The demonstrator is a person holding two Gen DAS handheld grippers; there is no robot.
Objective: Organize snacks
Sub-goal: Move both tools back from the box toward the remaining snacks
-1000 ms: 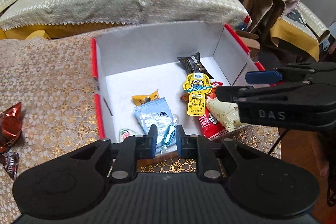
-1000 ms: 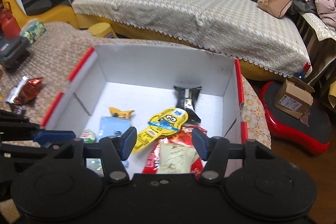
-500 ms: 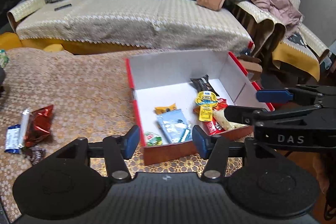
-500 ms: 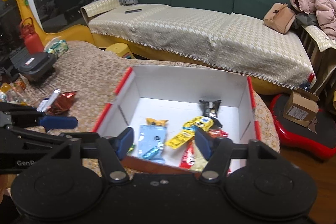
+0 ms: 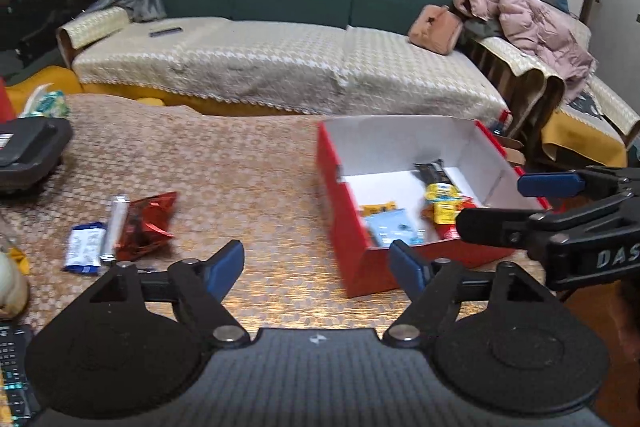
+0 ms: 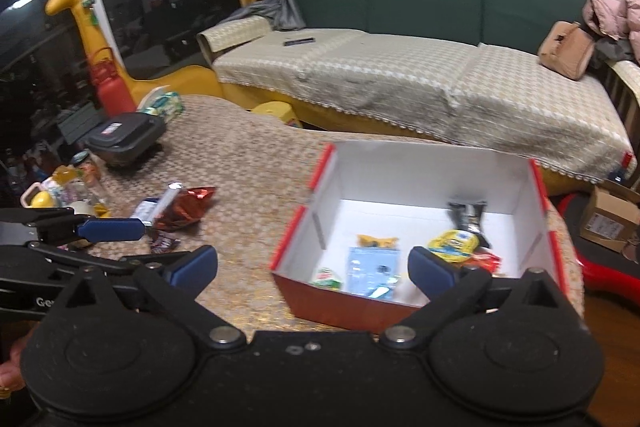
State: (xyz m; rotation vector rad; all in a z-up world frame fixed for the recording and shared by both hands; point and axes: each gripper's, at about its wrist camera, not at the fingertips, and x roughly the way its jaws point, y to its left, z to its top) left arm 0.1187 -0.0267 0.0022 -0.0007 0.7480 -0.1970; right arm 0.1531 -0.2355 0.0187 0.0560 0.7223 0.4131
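A red cardboard box (image 5: 344,227) with a white inside stands on the table at the right; it also shows in the right wrist view (image 6: 304,227). It holds several snacks: a light blue packet (image 6: 374,267), a yellow cartoon packet (image 6: 454,241), a black bar (image 6: 468,215). A red foil packet (image 5: 148,223) and a blue-white packet (image 5: 84,247) lie on the tablecloth to the left. My left gripper (image 5: 318,267) is open and empty, above the table in front of the box. My right gripper (image 6: 314,269) is open and empty, near the box's front left corner.
A black case (image 6: 128,139) and several bottles and jars (image 6: 68,187) stand at the table's left. A green sofa (image 5: 280,59) with a beige cover runs behind the table. A cardboard carton (image 6: 608,215) sits on the floor at the right.
Both grippers have pulled back and up from the box. The left gripper, nearly shut over the blue packet a second ago, has opened wide and swung left. The packet lies in the box.
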